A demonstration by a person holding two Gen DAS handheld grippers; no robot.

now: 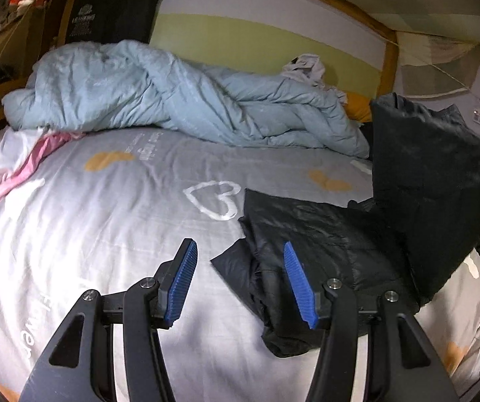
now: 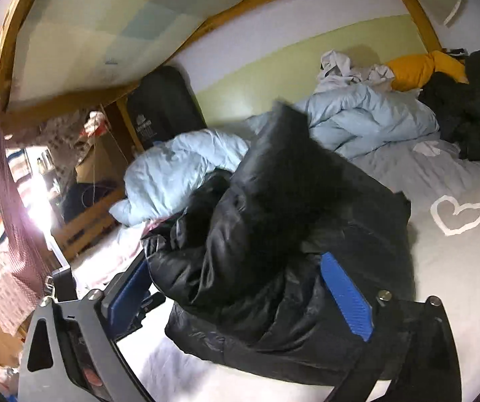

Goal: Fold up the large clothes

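Observation:
A black padded jacket (image 1: 323, 234) lies on the grey heart-print bed sheet (image 1: 122, 207), right of centre. One part of it stands up in a blurred flap (image 1: 424, 174). My left gripper (image 1: 240, 246) hovers open over the jacket's left edge, with nothing between its blue pads (image 1: 181, 284). In the right wrist view the jacket (image 2: 273, 234) bulges between the wide jaws of my right gripper (image 2: 236, 268). Its blue pads (image 2: 344, 298) stand apart from the cloth on both sides, so that gripper is open and grips nothing. The jacket's raised flap (image 2: 283, 147) is blurred here too.
A crumpled light blue duvet (image 1: 173, 100) runs along the back of the bed, with white cloth (image 1: 303, 67) and an orange pillow (image 2: 421, 67) by it. A pink garment (image 1: 22, 174) lies at the left. Dark clothes (image 2: 474, 114) are piled at the far right. A wooden bed frame (image 2: 85, 231) borders the mattress.

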